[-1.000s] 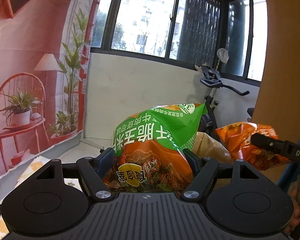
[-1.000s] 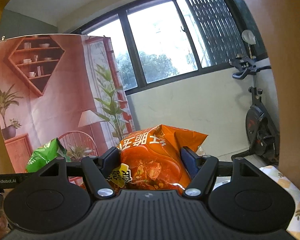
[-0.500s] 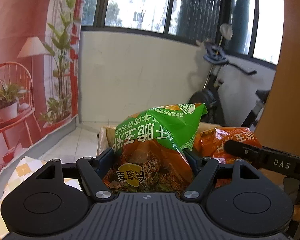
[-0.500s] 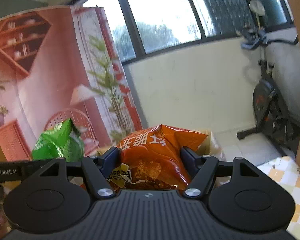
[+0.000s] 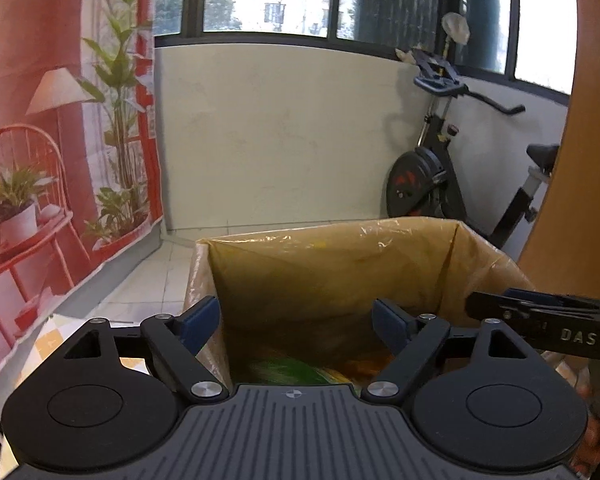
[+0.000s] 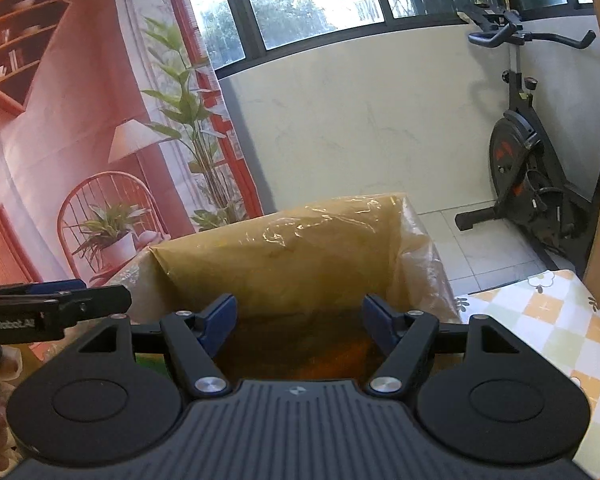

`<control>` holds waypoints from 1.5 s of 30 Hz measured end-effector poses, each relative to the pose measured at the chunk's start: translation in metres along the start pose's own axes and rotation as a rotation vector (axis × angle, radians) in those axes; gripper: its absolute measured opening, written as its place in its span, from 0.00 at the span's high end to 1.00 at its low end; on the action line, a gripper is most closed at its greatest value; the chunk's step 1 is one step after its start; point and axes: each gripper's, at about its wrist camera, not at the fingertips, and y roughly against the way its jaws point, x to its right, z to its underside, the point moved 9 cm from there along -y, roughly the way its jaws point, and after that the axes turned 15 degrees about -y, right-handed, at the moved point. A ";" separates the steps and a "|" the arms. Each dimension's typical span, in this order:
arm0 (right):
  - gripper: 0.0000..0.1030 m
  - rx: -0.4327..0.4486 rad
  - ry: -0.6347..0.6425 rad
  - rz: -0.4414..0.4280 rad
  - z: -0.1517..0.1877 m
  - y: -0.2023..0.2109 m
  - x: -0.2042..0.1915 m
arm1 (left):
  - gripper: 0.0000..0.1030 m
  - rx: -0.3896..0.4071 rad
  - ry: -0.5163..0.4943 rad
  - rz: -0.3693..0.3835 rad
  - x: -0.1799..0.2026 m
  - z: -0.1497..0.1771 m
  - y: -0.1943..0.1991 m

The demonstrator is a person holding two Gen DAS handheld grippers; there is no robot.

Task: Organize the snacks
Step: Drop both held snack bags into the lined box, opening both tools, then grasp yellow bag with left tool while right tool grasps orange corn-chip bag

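Ahead of both pairs of fingers stands an open cardboard box [image 5: 340, 264], lined with clear plastic film that folds over its rim; its far wall rises beyond the fingertips in both wrist views. Beyond the box, well apart from it, an exercise bike [image 5: 440, 176] stands against the pale wall below the window, to the right of the fingers. A printed backdrop [image 5: 40, 120] showing a chair, lamp and plants hangs to the left. A chequered tablecloth [image 6: 560, 320] lies under the box, visible to the right of the right gripper's fingers. The left gripper [image 5: 296, 322] is held over the box opening with its blue pads spread apart and nothing between them; its jaws have just been opening. Below and between its fingers, down inside the box, lies the green snack bag [image 5: 288, 372], blurred, clear of both pads. The right gripper [image 6: 298, 318] likewise sits over the box with its pads apart and nothing pressed between them. Below its fingers, inside the box, an orange snack bag [image 6: 340, 356] shows dimly, touching neither pad. Each gripper appears at the edge of the other's view, side by side over the box.
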 end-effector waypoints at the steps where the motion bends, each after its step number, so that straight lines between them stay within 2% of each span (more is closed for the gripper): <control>1: 0.30 0.007 -0.003 -0.002 -0.001 0.003 -0.001 | 0.17 0.006 0.011 0.004 -0.002 0.000 0.004; 14: 0.29 0.109 -0.024 -0.057 -0.003 0.092 0.000 | 0.17 0.075 0.042 -0.018 -0.005 0.003 0.084; 22: 0.29 0.130 -0.014 -0.068 0.019 0.140 0.007 | 0.17 0.089 0.051 -0.033 0.006 0.036 0.125; 33: 0.29 0.030 0.026 0.021 0.081 0.144 0.038 | 0.17 -0.007 0.143 0.032 0.031 0.105 0.103; 41: 0.29 -0.007 0.113 0.055 0.099 0.132 0.045 | 0.17 -0.061 0.106 0.102 0.062 0.125 0.077; 45: 0.19 -0.064 0.132 0.044 0.106 0.116 0.052 | 0.17 -0.067 0.119 0.110 0.064 0.131 0.070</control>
